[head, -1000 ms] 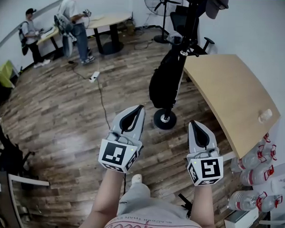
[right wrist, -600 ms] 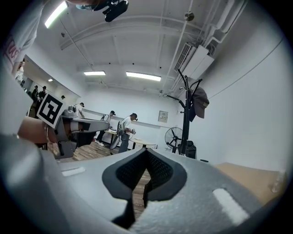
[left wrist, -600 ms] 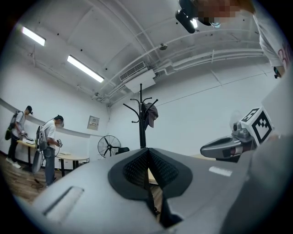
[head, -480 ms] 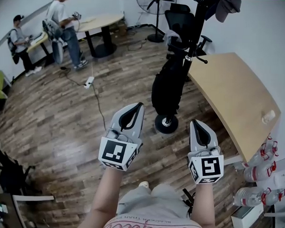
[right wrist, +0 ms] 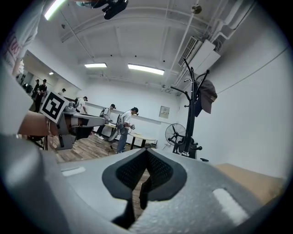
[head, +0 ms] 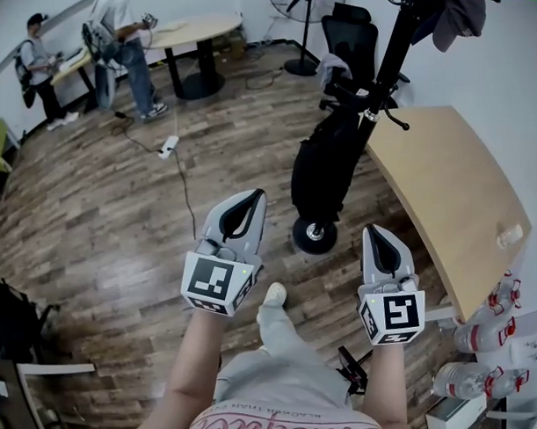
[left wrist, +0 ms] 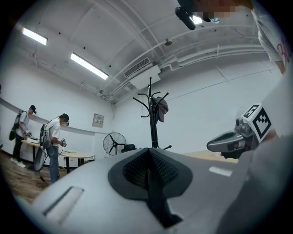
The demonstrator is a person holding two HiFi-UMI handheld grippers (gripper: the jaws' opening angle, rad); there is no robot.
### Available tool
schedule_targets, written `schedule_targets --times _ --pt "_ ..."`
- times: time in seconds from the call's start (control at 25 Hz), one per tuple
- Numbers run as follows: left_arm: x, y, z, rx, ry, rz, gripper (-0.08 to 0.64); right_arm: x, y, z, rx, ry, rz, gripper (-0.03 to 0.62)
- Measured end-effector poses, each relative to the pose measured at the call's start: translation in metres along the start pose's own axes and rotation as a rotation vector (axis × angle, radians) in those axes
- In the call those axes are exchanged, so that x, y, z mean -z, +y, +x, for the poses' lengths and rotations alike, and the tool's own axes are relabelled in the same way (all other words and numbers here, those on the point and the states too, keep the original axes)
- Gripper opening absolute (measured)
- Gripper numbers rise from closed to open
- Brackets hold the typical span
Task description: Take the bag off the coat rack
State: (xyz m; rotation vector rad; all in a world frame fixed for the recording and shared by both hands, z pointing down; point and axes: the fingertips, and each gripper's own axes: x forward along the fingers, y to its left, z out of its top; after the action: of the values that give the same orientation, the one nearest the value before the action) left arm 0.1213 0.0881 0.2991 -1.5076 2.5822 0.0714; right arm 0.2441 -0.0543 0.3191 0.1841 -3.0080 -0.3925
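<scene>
Both hand-held grippers are closed tight and carry nothing: the left hand-held gripper (head: 247, 204) and the right hand-held gripper (head: 376, 239) are held side by side at waist level above the wooden floor (head: 119, 213), their jaws pressed together in each gripper's own view. Neither is near the target yet. Ahead of them stands the coat rack (head: 393, 55), its round base (head: 314, 235) on the floor just beside the near corner of a wooden tabletop (head: 445, 189). The black bag (head: 327, 172) hangs from a low peg on the rack's pole, on the side away from the tabletop, drooping almost down to the base; a grey cap (head: 458, 18) hangs from the top of the rack. The bag looks like soft fabric, somewhat filled, so it will probably sag, swing and have some weight rather than keep its shape. The body offers little to pinch, so the likely best hold is the strap or loop right at the peg, lifted up and outward to clear the hook. The rack's slim pole may rock, so the free gripper could steady it.
</scene>
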Motion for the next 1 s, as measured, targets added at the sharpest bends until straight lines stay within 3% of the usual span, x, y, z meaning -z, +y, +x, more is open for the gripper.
schedule_targets --times 0.4,1.0 --pt "0.006 0.041 0.055 0.023 0.009 0.032 0.015 -0.001 -0.016 0.081 -0.002 -0.019 0.020 0.002" --pt "0.040 0.096 0.200 0.145 0.089 0.029 0.015 0.030 -0.079 0.206 0.091 0.044 0.137 0.002"
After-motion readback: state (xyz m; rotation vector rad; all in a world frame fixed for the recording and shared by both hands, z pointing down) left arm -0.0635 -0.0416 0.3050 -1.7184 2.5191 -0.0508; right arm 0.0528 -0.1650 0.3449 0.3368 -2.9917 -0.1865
